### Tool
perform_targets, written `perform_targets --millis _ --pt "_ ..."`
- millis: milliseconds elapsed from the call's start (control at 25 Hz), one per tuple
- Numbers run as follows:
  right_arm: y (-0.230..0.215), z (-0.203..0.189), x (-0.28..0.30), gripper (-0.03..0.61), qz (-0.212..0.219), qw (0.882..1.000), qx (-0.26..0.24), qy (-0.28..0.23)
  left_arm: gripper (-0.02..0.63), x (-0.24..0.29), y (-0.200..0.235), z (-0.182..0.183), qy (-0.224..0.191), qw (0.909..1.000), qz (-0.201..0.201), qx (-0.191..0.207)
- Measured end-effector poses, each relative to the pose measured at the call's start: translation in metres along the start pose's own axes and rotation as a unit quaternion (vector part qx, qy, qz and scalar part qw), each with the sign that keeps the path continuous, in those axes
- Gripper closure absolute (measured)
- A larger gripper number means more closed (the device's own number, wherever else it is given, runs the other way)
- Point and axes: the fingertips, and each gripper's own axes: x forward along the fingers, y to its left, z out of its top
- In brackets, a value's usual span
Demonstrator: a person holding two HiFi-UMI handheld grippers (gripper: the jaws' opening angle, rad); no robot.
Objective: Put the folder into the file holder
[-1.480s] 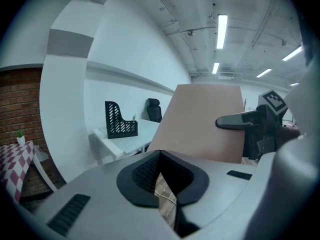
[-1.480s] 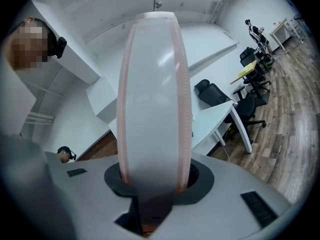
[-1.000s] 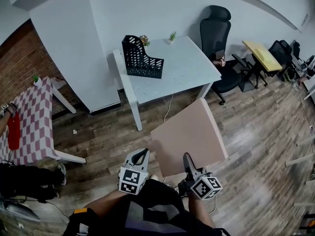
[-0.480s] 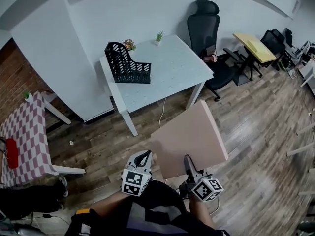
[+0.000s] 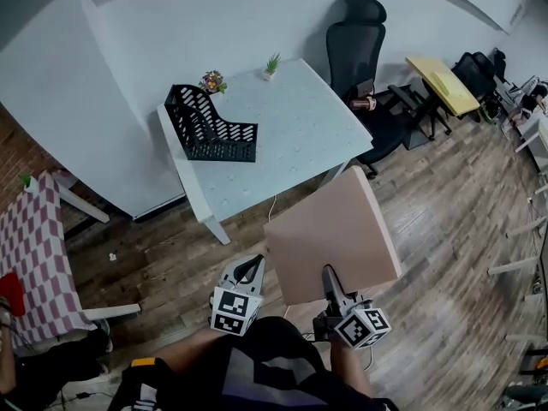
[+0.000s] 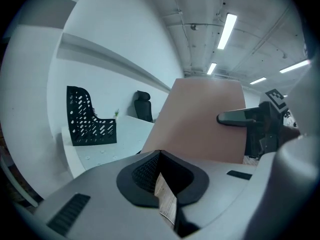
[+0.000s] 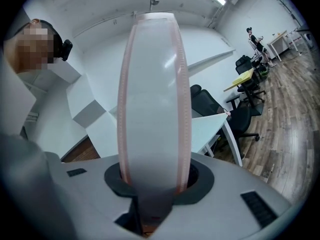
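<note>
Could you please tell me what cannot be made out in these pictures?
File holder interior: head view, too small, mesh walls screen it.
File holder: unseen in right gripper view; the folder blocks the middle.
Folder's contents: edge-on there, closed cover in head view.
Right gripper, lower finger: head view, under the folder.

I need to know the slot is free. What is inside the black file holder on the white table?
Nothing shows inside the file holder: its open part looks empty. Its perforated walls cover part of the bottom, so that part cannot be seen.
</note>
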Motion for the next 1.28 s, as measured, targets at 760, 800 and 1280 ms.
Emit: perform_targets --millis 760,800,1280 --pt "0.061 0.095 0.186 0.443 0.072 0.993 -0.094 -0.013 0.607 0.039 0.168 0.085 -0.059 0.9953 0.074 -0.019" --pt "0.063 0.099 0.195 0.443 0.08 0.992 -0.098 -0.011 0.607 0.04 0.175 0.085 -0.059 0.9946 0.082 -0.025" --pt "0.076 0.153 0.33 0.443 0.252 0.949 -0.183 0.042 0.607 0.085 0.259 0.125 -0.074 0.9716 0.212 -0.075"
